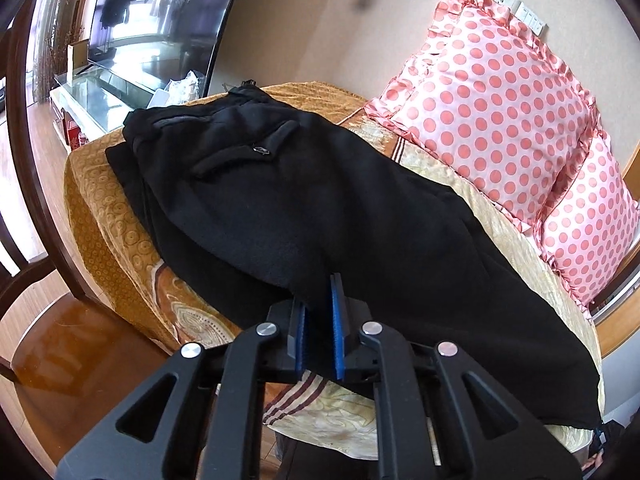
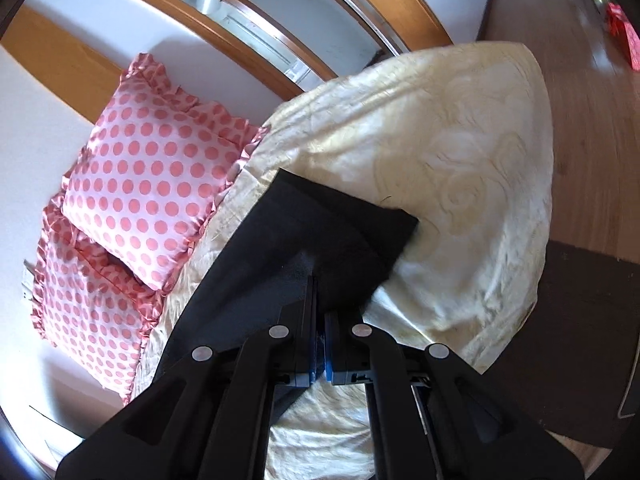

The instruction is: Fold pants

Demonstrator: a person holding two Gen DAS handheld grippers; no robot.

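Observation:
Black pants (image 1: 304, 208) lie lengthwise on the bed, folded leg on leg, waist and a back pocket at the far left end. My left gripper (image 1: 322, 312) is shut on the near edge of the pants around the middle, with cloth between its blue pads. In the right wrist view the leg ends of the pants (image 2: 332, 232) lie on the cream bedspread. My right gripper (image 2: 320, 312) is shut on the near edge of the pants close to the hems.
The bed has a gold and cream bedspread (image 1: 120, 208) (image 2: 460, 160). Two pink polka-dot pillows (image 1: 492, 112) (image 2: 148, 184) lean at the wall side. A glass TV stand (image 1: 100, 96) and wooden floor (image 2: 592, 120) lie beyond the bed ends.

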